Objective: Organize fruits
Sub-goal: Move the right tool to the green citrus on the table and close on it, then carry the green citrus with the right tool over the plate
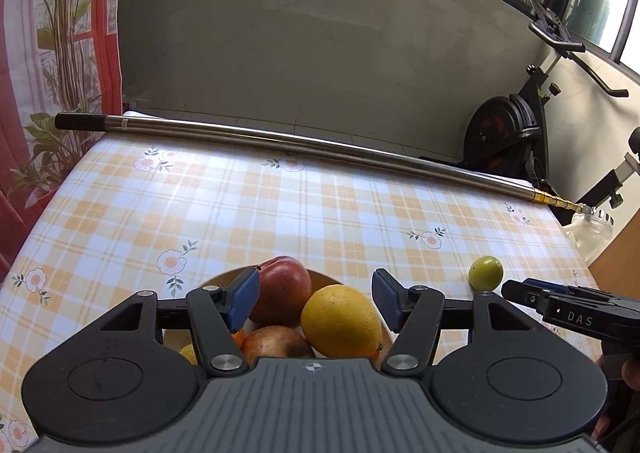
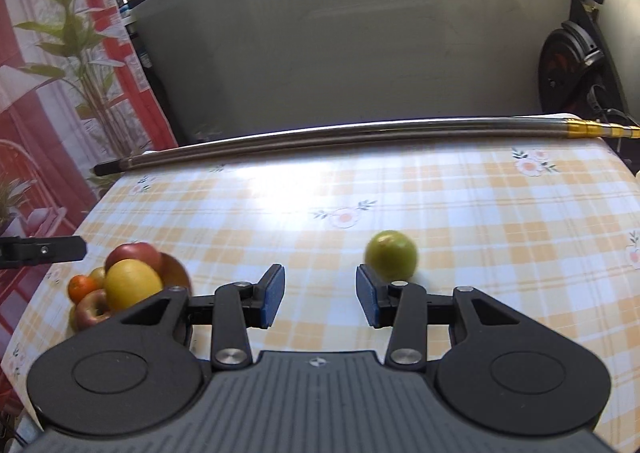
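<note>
Left gripper [image 1: 316, 303] hangs over the bowl [image 1: 224, 279] of fruit, jaws apart and empty, the yellow orange [image 1: 340, 321] and red apple [image 1: 282, 289] below them. Right gripper [image 2: 320, 299] is narrowly parted, empty, just short of the green fruit [image 2: 392, 256] alone on the checked tablecloth [image 2: 500, 213], possibly a lime.

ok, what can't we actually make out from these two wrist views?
- Bowl: in the left wrist view the left gripper body covers its near half; whatever fruit lies low inside is hidden.
- Small orange fruit: right wrist view, partly behind the other fruit, slightly blurred.
- Right gripper: in the left wrist view only one fingertip side shows; the rest runs off the right edge.
- Green fruit: its base is hidden by the right finger pad.
</note>
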